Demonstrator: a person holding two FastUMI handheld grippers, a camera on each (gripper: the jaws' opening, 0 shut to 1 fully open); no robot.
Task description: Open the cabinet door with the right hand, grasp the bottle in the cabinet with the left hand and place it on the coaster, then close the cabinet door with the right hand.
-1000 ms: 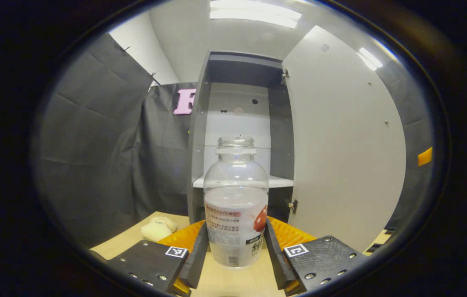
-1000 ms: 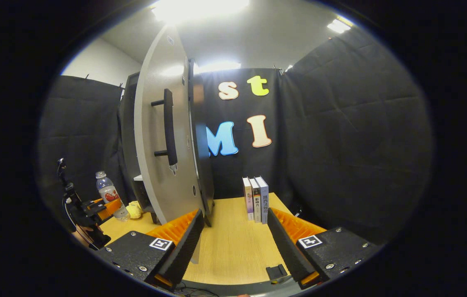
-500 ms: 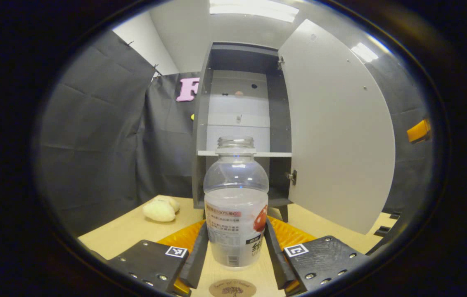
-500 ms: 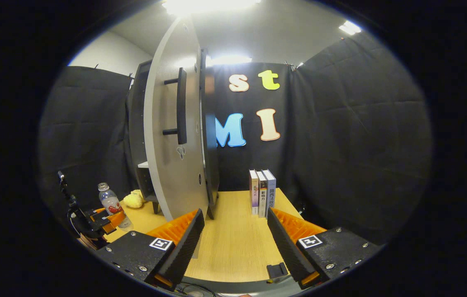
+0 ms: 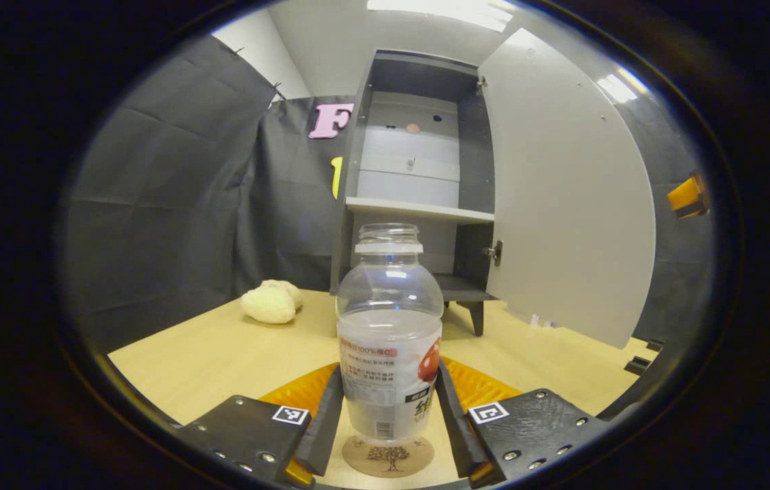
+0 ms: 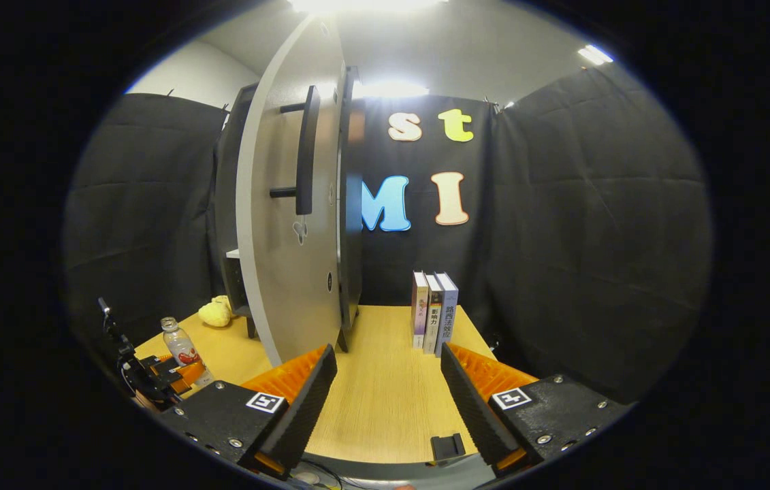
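A clear, uncapped bottle (image 5: 389, 340) with a printed label stands upright between my left gripper's (image 5: 389, 415) fingers, which press on both its sides. Its base is right over the round brown coaster (image 5: 389, 456) on the wooden table; whether it touches I cannot tell. Behind it the grey cabinet (image 5: 419, 177) stands with its door (image 5: 562, 197) swung wide to the right. In the right gripper view my right gripper (image 6: 385, 401) is open over bare table, the door (image 6: 286, 224) with its black bar handle (image 6: 305, 151) to the upper left. The bottle (image 6: 180, 348) and left gripper (image 6: 160, 378) sit low at far left.
A pale yellow plush toy (image 5: 270, 302) lies on the table left of the cabinet. Three books (image 6: 434, 312) stand upright against the back wall right of the cabinet. The table edge and a small black clip (image 6: 448, 446) lie just below my right gripper.
My left gripper has drawn back from the cabinet and come down with the bottle, bringing the coaster under its base. The right gripper has backed off slightly from the door.
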